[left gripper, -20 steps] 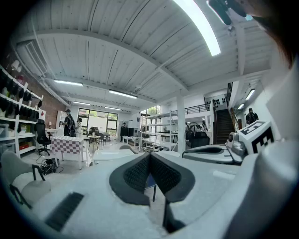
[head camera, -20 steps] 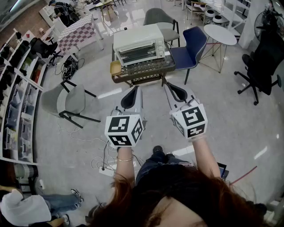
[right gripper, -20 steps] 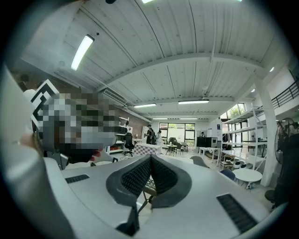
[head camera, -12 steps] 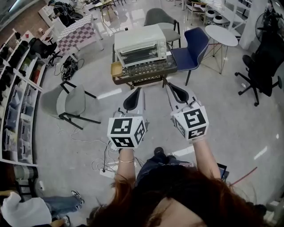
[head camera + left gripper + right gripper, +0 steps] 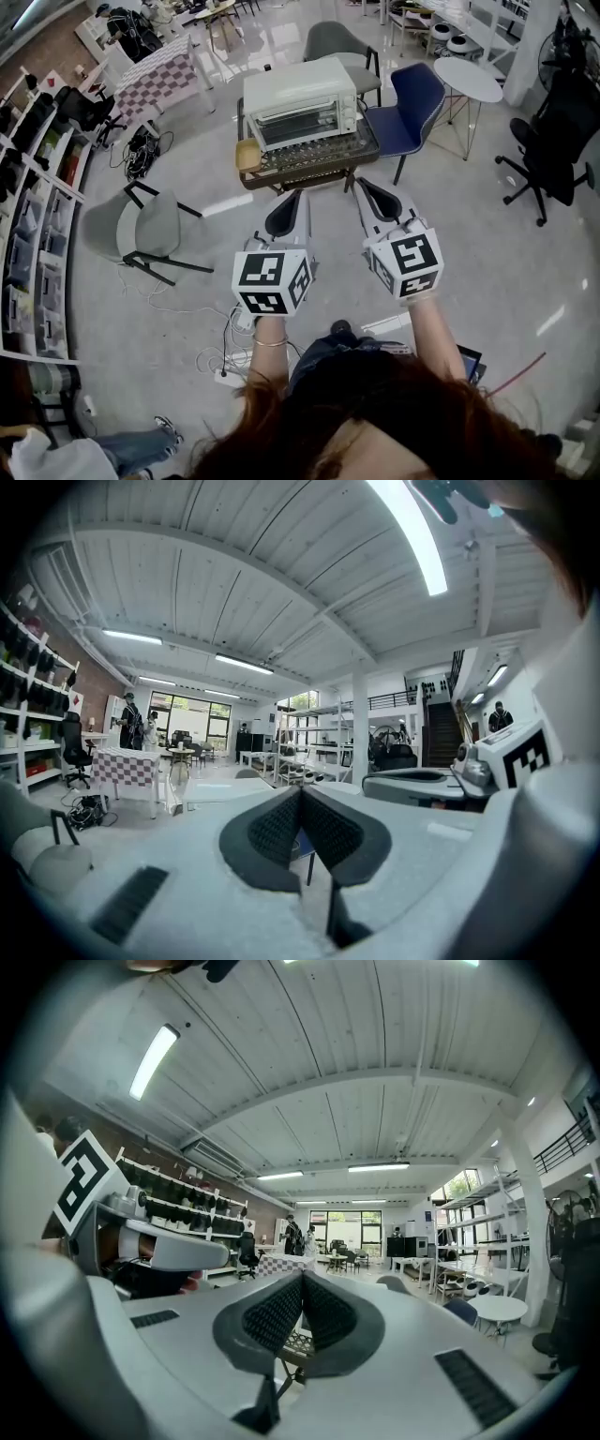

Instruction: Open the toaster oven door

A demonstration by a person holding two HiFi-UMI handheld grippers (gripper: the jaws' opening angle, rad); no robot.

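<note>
Holding both tools level, well short of the toaster oven (image 5: 300, 103) on its low table (image 5: 314, 152): left gripper (image 5: 289, 197) and right gripper (image 5: 364, 186) each have jaws pressed fully together on nothing. Door handle too small to resolve from the head view, and in both gripper views the oven is masked by the closed pads (only table lattice shows under the right pair). Oven's long axis runs left to right across the head view, glass door facing the grippers and looking closed; blue chair (image 5: 408, 103) just right of the oven.
</note>
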